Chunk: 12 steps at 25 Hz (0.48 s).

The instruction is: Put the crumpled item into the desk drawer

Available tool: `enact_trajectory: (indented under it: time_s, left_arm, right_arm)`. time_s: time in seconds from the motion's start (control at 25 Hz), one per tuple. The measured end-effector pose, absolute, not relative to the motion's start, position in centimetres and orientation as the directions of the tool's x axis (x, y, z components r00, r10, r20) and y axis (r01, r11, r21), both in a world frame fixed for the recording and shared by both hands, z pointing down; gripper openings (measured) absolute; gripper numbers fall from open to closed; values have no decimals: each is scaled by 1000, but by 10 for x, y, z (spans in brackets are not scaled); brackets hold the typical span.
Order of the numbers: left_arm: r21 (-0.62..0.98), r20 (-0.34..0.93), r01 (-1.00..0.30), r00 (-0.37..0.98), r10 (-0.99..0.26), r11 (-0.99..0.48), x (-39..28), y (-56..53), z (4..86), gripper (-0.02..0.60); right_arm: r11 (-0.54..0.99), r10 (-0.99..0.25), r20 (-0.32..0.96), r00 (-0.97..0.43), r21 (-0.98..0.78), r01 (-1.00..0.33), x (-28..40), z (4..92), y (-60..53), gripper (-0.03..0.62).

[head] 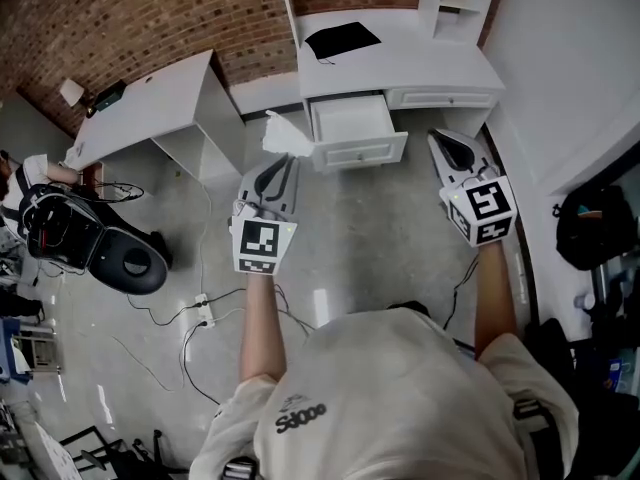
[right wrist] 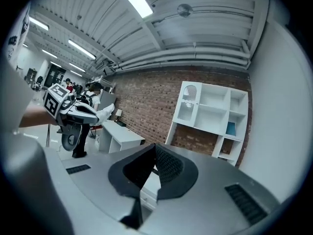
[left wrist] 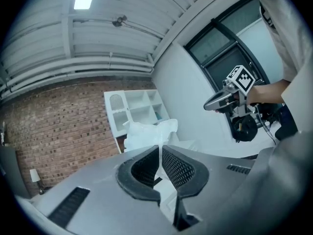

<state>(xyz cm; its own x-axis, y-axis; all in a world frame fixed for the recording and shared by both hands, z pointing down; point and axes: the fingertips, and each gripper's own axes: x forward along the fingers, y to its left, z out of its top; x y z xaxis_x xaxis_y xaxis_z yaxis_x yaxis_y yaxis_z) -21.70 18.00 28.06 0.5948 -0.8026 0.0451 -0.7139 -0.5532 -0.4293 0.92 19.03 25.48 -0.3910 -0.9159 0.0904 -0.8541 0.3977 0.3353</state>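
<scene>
One crumpled white paper (head: 283, 136) is pinched between the left gripper's (head: 284, 164) jaws, just left of the one open drawer (head: 352, 120). The right gripper (head: 452, 146), the second of two, is closed and empty.

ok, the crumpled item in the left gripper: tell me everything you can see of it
The crumpled item is white, thin and wrinkled, like tissue or soft plastic. The left gripper is shut on one edge of it; the rest bunches up past the jaw tips. In the head view it is in the air just left of the open drawer, not yet inside, touching nothing else.
</scene>
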Motion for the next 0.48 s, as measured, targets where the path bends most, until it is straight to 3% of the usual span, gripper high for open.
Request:
enact_trajectory:
  time_s: [0.48]
  left_arm:
    - [-440, 43, -695, 616, -786, -569, -230, 154, 287, 32]
  right_arm:
    - [361, -931, 69, -358, 312, -879, 0, 261, 172, 5]
